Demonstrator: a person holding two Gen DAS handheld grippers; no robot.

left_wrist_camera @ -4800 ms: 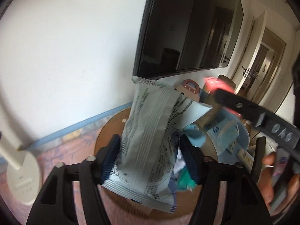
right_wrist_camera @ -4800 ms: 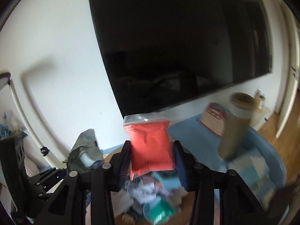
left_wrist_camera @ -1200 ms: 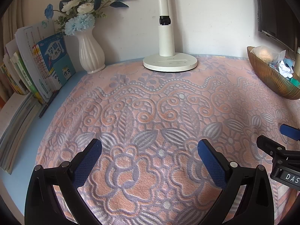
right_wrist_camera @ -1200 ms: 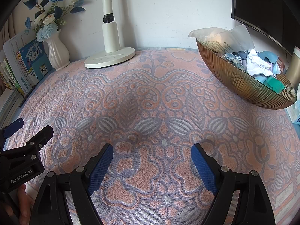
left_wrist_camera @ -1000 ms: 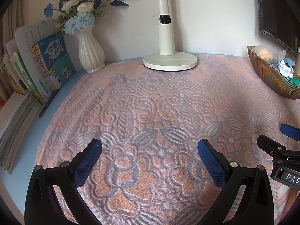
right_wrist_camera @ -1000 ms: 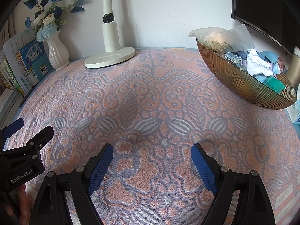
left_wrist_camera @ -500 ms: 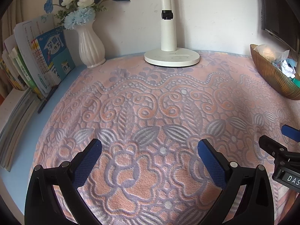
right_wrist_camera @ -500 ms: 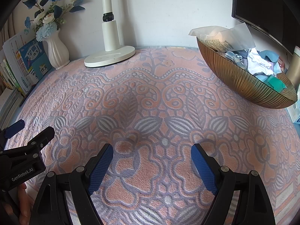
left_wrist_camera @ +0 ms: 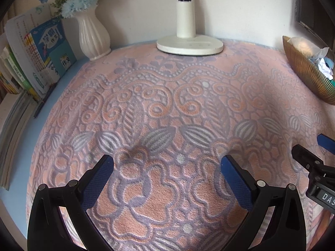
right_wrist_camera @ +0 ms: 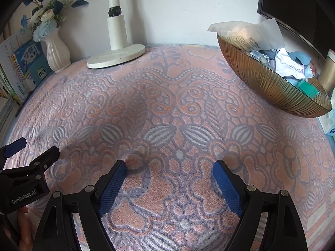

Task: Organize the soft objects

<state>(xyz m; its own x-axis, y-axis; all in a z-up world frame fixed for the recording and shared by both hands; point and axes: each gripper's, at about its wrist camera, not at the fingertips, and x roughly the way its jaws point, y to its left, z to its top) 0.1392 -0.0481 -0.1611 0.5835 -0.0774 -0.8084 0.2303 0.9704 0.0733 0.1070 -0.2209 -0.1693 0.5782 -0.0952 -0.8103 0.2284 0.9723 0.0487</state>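
A ribbed gold bowl stands at the right of the table, heaped with soft packets: a grey-white printed pouch, crumpled white and blue pieces, a teal one. In the left wrist view only the gold bowl's left end shows. My left gripper hangs open over the patterned cloth with nothing between its blue pads. My right gripper is open too, empty, low over the same cloth, well short of the bowl. Each gripper shows at the edge of the other's view.
A white lamp base stands at the back centre, a white vase with blue flowers to its left, and books along the left edge. A dark screen hangs behind the bowl. A tall cylinder stands beyond it.
Both grippers earlier held packets over the bowl; they are empty over the cloth. In the last second the left view tilted down a little; the right gripper stayed put.
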